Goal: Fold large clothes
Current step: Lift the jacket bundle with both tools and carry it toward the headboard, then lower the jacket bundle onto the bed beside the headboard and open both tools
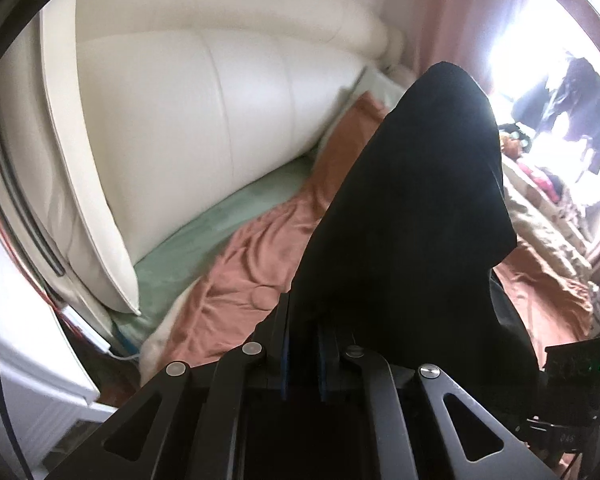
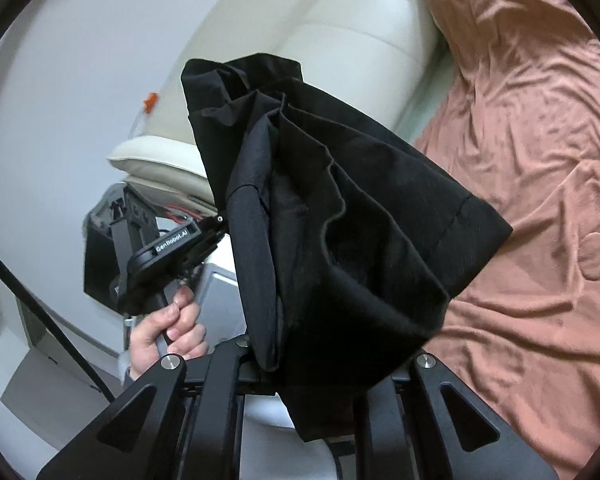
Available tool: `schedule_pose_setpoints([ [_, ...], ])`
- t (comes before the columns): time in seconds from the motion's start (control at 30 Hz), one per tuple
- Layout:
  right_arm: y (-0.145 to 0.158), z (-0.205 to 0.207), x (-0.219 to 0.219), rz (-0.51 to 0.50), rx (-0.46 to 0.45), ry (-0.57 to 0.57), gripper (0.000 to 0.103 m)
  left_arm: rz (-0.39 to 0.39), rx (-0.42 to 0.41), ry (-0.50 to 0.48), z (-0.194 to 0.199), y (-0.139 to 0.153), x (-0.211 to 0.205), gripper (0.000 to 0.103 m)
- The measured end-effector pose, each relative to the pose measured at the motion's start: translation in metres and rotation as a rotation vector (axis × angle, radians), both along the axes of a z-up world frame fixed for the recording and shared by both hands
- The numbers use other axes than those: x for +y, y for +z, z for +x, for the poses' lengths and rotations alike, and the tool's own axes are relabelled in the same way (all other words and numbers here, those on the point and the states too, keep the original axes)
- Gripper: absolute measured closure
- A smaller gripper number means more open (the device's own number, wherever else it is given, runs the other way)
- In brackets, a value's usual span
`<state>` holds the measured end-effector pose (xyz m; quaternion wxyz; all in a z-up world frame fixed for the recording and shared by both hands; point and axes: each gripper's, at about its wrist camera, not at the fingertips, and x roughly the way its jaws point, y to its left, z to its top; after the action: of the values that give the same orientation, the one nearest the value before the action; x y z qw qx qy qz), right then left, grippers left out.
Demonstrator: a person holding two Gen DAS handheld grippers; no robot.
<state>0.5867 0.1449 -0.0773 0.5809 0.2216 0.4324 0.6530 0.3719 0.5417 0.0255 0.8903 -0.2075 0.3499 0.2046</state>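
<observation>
Right wrist: matte black garment (image 2: 340, 208), bunched, probably ribbed, over crinkled pink sheet (image 2: 532, 200).

Plain black garment (image 2: 340, 216) in my black tool (image 1: 304, 332), salmon-pink bedsheet (image 2: 532, 184) beyond it, mint-green sheet (image 1: 204, 236), cream headboard (image 1: 204, 120) to its left

A black garment (image 2: 340, 216) hangs bunched in loose folds, hem showing, lifted above the bed (image 2: 540, 200).

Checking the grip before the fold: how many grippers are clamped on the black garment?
2. The left gripper pinches the black garment at one edge; the right gripper is shut on bunched fabric, its fingertips hidden beneath it.
</observation>
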Motion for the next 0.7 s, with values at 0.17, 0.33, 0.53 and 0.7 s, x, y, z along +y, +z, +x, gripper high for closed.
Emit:
schedule_pose_setpoints([
  [0.17,-0.017,0.029,0.032,-0.020,0.000,0.012,0.095,-0.016,0.054,0.018,0.029,-0.034,0.033,0.094],
  [0.33,-0.024,0.046,0.048,-0.051,-0.032,0.006,0.094,-0.019,0.090,-0.001,0.067,-0.059,0.048,0.094],
  [0.53,-0.057,0.088,0.063,-0.182,0.003,-0.108,0.089,-0.017,0.126,0.024,0.110,-0.095,0.057,0.087],
  [0.7,-0.126,0.127,0.076,-0.430,0.047,-0.218,0.038,-0.069,0.147,0.065,0.107,-0.130,0.051,0.075],
])
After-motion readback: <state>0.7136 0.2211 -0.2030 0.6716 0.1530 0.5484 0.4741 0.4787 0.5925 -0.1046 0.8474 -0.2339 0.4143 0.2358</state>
